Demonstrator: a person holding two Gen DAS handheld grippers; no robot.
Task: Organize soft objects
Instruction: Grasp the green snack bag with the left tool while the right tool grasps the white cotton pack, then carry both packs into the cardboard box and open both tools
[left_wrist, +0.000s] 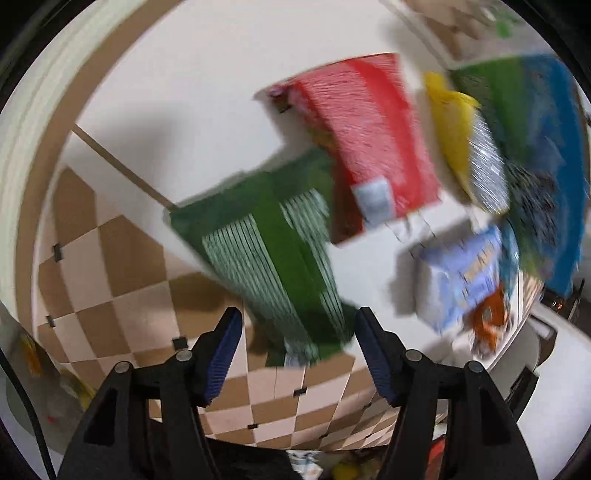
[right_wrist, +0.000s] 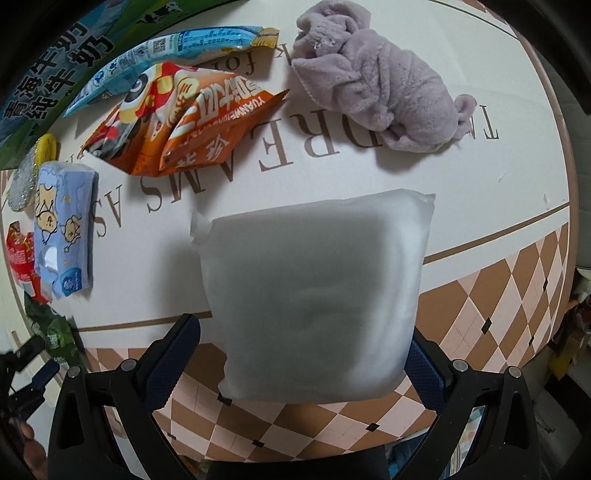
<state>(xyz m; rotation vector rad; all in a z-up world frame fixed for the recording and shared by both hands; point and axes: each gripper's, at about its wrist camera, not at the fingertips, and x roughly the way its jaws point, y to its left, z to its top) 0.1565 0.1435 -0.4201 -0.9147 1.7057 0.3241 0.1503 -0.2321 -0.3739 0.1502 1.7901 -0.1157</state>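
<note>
White pouch (right_wrist: 314, 295) between right gripper (right_wrist: 303, 365) fingers, spread, contact unclear; green pack (left_wrist: 273, 251) just ahead of open left gripper (left_wrist: 299, 328). Beyond on mat (right_wrist: 369, 177): purple towel (right_wrist: 384, 88), orange snack bag (right_wrist: 184, 122), blue tissue pack (right_wrist: 62, 229), still scattered. Sorting judged early, most left.

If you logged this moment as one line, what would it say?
left gripper: open, at green pack | right gripper: around white pack, grip unclear | purple towel: untouched on table
</note>
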